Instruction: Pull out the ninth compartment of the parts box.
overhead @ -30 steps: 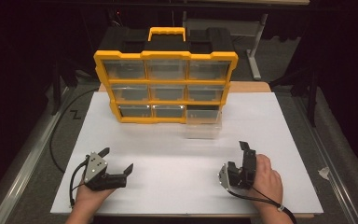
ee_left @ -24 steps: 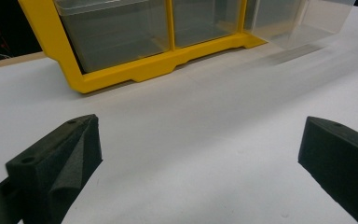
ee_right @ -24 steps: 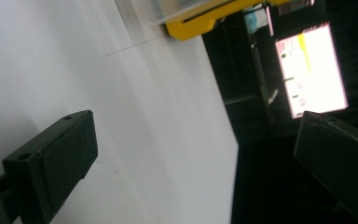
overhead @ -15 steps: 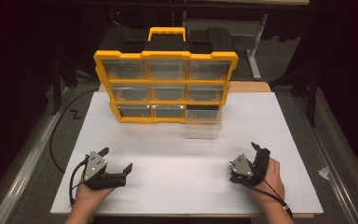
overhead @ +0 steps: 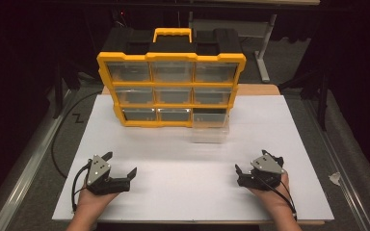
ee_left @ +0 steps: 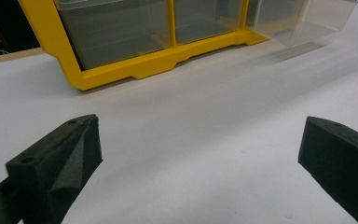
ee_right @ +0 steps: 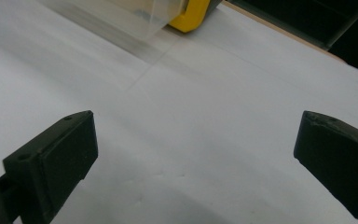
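Item 1 – left gripper [overhead: 124, 166]: jaws spread wide, nothing between them, resting low on the white board [overhead: 173, 192] at the near left. Its own view looks across bare board to the cabinet's lower left corner. We judge it parked, not working.

Item 2 – right gripper [overhead: 250, 171]: jaws likewise released and empty, near right of the board, well apart from everything. Its own view aims at the pulled-out drawer [ee_right: 121, 18]; we read this as lined up w/ that drawer, either for a reach or after letting go. Can't tell which.

Item 3 – pulled-out drawer [overhead: 210, 127]: clear plastic, bottom row, right-hand slot, drawn forward so its front overhangs the board. Nearest thing to the right gripper, but not touched. Contents: none that we can make out through the walls; looks empty.

Item 4 – yellow drawer cabinet [overhead: 171, 57]: upright at the far middle of the board, black top w/ yellow carry handle [overhead: 172, 33], 3 rows x 3 clear drawers. Other eight drawers pushed in flush. Contents: too dim to tell; no obvious parts seen.

Item 5 – cable [overhead: 60, 139]: trails off the board's left edge from the left gripper.
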Demonstrator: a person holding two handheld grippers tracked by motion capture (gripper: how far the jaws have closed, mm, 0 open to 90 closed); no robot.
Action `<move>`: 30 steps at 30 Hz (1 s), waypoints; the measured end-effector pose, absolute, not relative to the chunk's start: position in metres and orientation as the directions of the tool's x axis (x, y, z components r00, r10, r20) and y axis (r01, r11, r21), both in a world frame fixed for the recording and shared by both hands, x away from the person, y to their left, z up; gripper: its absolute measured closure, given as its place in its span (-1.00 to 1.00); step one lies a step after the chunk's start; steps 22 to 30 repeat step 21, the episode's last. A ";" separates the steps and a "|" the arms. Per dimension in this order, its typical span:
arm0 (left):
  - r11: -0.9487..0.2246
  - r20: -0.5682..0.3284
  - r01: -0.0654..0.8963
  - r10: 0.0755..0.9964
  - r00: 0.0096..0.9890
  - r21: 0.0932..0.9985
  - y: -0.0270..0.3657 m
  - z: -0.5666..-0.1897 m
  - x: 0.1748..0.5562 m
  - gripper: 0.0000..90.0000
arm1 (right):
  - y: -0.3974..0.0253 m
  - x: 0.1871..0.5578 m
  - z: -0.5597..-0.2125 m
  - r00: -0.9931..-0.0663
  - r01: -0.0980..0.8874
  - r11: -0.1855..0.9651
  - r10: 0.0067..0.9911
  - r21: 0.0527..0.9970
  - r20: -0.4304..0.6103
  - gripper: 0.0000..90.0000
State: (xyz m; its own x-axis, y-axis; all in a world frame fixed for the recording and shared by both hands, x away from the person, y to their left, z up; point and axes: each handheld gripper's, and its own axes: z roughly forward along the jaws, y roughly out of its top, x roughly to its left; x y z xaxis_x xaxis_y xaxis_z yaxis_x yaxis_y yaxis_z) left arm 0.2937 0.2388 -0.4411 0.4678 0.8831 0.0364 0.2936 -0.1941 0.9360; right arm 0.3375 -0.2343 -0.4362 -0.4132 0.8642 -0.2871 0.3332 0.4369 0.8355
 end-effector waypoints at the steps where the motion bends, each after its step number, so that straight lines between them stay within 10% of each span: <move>1: -0.195 0.036 0.294 0.883 0.468 0.936 0.239 -0.441 0.294 -1.00 | -0.236 0.337 -0.435 -0.419 0.338 0.399 0.875 0.852 -0.243 -0.98; 11: -0.185 0.022 0.301 0.880 0.474 0.936 0.239 -0.440 0.293 -1.00 | -0.243 0.325 -0.434 -0.442 0.356 0.143 0.896 0.924 0.031 -0.98; 30: -0.183 0.016 0.307 0.880 0.474 0.934 0.240 -0.440 0.291 -1.00 | -0.239 0.327 -0.434 -0.441 0.334 0.192 0.897 0.923 -0.027 -0.98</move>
